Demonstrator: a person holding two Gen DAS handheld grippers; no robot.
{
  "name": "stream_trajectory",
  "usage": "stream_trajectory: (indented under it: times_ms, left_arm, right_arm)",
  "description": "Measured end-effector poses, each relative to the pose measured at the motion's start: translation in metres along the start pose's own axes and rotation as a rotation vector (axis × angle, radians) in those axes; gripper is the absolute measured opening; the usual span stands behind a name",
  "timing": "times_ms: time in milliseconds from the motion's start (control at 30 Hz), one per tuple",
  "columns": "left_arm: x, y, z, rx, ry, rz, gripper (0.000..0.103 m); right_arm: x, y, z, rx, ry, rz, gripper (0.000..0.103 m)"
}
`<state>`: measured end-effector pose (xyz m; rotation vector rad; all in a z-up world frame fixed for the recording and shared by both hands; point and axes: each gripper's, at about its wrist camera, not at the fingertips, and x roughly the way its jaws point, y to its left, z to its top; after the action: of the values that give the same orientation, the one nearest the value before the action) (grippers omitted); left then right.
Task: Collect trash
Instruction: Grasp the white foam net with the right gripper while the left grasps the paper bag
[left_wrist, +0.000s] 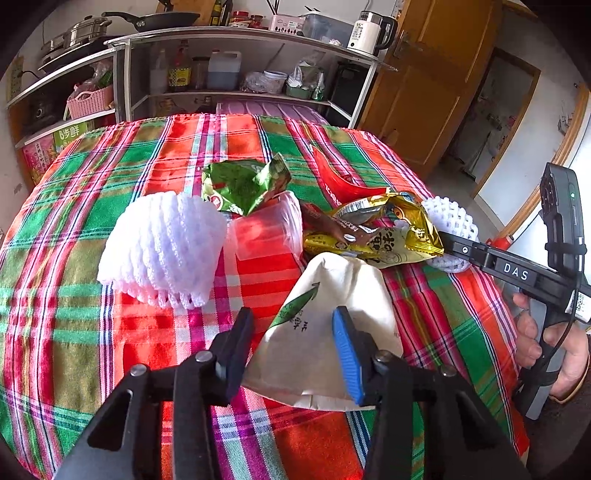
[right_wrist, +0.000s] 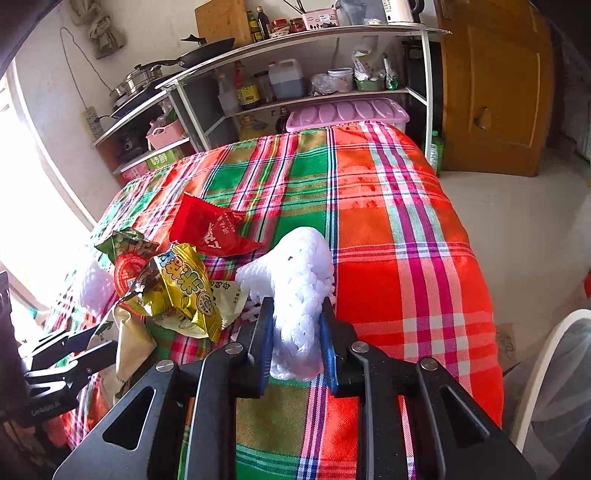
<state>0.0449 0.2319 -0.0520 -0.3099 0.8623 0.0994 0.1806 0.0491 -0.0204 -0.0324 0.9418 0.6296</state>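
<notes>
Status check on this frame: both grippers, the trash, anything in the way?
Left gripper shut on white paper bag. Right gripper shut on foam net. Wrappers, clear cup remain on plaid cloth. Nothing blocking.

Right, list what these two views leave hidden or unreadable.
- Left wrist view: the cream bag's bottom edge, behind the left gripper.
- Left wrist view: most of the small foam net, behind the gold wrapper and the right gripper's arm.
- Right wrist view: the large foam net, washed out by window glare.
- Right wrist view: the white mesh object at the lower right, cut by the edge.
- Neither view shows a trash bin.
</notes>
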Motion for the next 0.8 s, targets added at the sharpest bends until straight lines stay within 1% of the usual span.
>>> stream_trajectory:
  times_ms: [67, 200, 233, 267, 533, 800]
  left_arm:
    - [0.0, -0.001, 0.0, -0.001, -0.002, -0.006, 0.035]
    - [-0.002, -0.003, -0.001, 0.0, -0.005, -0.015, 0.027]
    - [-0.003, -0.004, -0.001, 0.0, -0.008, -0.019, 0.023]
    - [-0.004, -0.004, -0.001, 0.0, -0.012, -0.02, 0.021]
    - [-0.014, -0.009, -0.005, -0.002, -0.038, -0.02, 0.016]
    - [-0.03, -0.014, -0.009, -0.007, -0.072, -0.025, 0.015]
  right_arm:
    - [-0.002, 0.002, -0.001, -0.005, -0.003, 0.0, 0.019]
    - [-0.006, 0.005, -0.005, -0.013, -0.011, 0.007, 0.018]
    - [-0.007, 0.005, -0.005, -0.012, -0.013, 0.009, 0.018]
    - [-0.008, 0.005, -0.006, -0.01, -0.014, 0.009, 0.018]
    - [-0.024, 0.006, -0.014, -0.003, -0.041, 0.011, 0.018]
    - [-0.049, 0.004, -0.024, 0.001, -0.078, 0.015, 0.018]
